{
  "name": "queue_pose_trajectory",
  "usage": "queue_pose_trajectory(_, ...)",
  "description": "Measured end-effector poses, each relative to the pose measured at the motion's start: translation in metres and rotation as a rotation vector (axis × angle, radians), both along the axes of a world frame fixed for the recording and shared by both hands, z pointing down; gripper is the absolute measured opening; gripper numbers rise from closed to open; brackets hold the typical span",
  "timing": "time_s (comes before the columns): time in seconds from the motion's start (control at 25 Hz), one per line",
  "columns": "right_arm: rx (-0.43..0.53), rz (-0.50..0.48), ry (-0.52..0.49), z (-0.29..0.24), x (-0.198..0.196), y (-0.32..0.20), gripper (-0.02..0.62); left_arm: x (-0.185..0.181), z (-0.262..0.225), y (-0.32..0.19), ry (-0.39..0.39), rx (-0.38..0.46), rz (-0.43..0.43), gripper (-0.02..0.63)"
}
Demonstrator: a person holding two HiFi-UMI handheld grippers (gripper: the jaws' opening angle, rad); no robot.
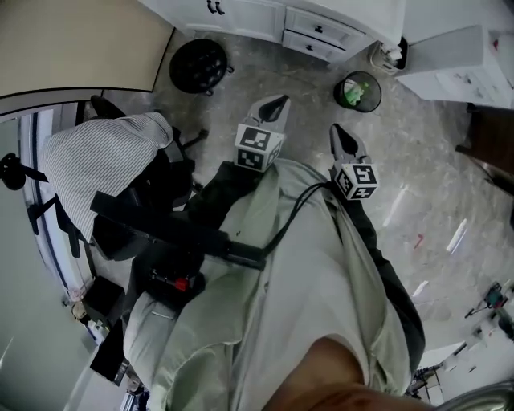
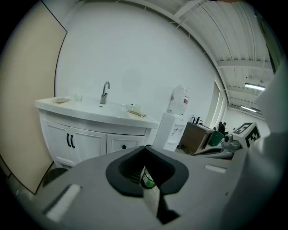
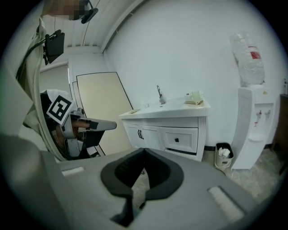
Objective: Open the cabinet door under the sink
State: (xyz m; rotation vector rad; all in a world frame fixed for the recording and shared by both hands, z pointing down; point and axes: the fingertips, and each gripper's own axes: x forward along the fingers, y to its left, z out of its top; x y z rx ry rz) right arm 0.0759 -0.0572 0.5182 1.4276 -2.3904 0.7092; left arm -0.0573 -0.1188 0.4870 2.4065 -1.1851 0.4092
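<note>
The white sink cabinet (image 1: 241, 16) stands at the top of the head view, some way ahead of both grippers. Its two doors with black handles (image 2: 70, 140) sit under the faucet (image 2: 105, 92); the right gripper view shows the same door handles (image 3: 140, 134) and a drawer beside them. My left gripper (image 1: 277, 103) and my right gripper (image 1: 337, 132) are held side by side over the floor, pointing toward the cabinet. The left gripper (image 2: 145, 147) is shut with nothing in it. So is the right gripper (image 3: 144, 149).
A black round bin (image 1: 199, 64) and a green-lined waste basket (image 1: 358, 90) stand on the floor before the cabinet. A water dispenser (image 3: 252, 121) and a small white bin (image 3: 223, 155) are to its right. A chair with striped cloth (image 1: 104, 160) is at my left.
</note>
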Motion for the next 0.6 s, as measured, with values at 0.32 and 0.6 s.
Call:
queue_pose_trajectory(0.32,0.085,-0.019,0.265,-0.007,-0.016,-0.056,0.002,-0.014,0.013,-0.054,0.02,-0.03,0.054,0.008)
queue_pose_trajectory(0.6,0.081,-0.22,0.437,0.016,-0.026,-0.099,0.002,-0.035,0.027,-0.078,0.008,-0.076,0.009,0.008)
